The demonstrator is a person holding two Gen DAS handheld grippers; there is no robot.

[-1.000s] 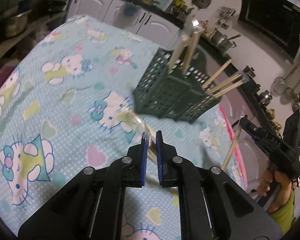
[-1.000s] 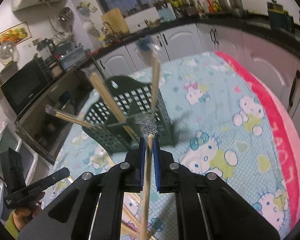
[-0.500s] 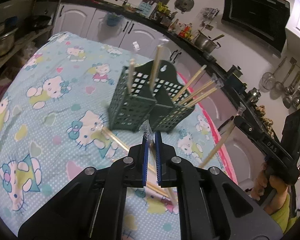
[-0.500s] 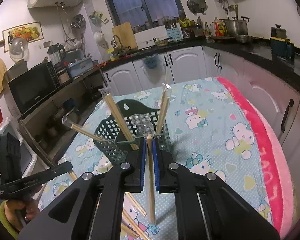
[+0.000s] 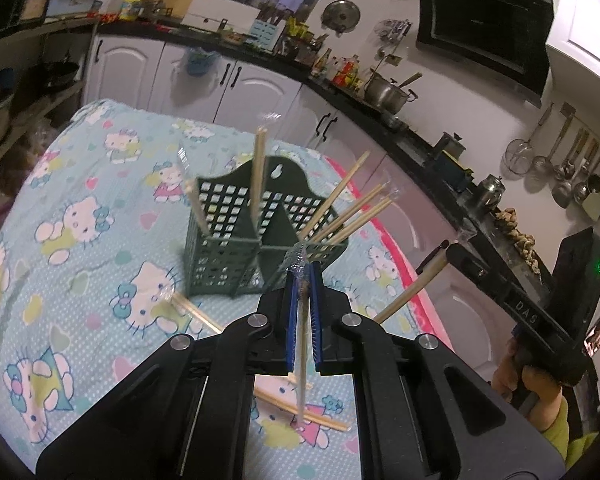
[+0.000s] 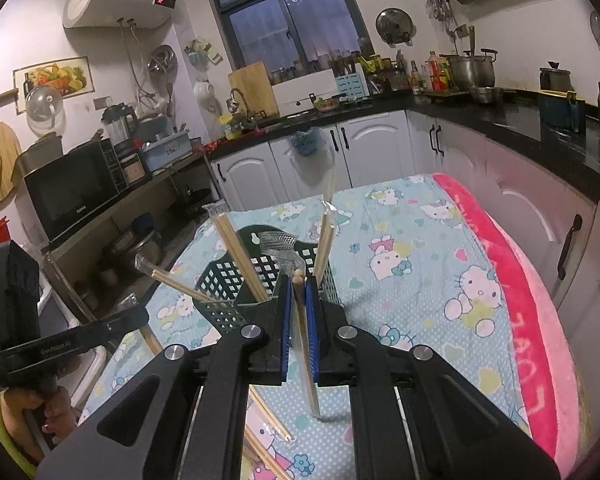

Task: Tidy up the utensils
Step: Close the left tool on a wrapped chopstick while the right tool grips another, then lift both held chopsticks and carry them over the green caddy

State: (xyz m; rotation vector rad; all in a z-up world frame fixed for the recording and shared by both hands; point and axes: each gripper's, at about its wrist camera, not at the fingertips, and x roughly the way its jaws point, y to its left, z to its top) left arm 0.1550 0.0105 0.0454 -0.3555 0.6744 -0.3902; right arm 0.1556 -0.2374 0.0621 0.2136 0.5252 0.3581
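My left gripper [image 5: 303, 280] is clamped on a wrapped pair of chopsticks [image 5: 301, 344]: pale wood inside a clear crinkled sleeve, the sleeve's twisted end poking up above my blue pads, the sticks hanging down below them toward the cloth. My right gripper [image 6: 299, 284] is likewise clenched on its own chopstick pair [image 6: 306, 354], rounded wooden tips showing just above the pads and a scrap of clear wrapper flaring over them; its lower end hangs above the tablecloth [image 6: 420, 292].

The dark green holder [image 5: 236, 248] stands upright on the table just ahead of both grippers, a mesh-sided caddy with a tall arched back and at least two compartments. Several chopsticks already lean in it: two near-upright ones in the compartment on the left of the left wrist view, and a fan of three or four splaying out to the right from the other. More loose chopsticks [image 5: 296, 400] lie flat on the cloth beneath my grippers, some in wrappers, though how many I cannot tell.

Around the holder the cartoon-cat cloth is bare, with open room to its left and beyond it. The pink border [image 6: 512, 300] marks the table's edge on my right side, close to the white cabinets [image 6: 380, 148].
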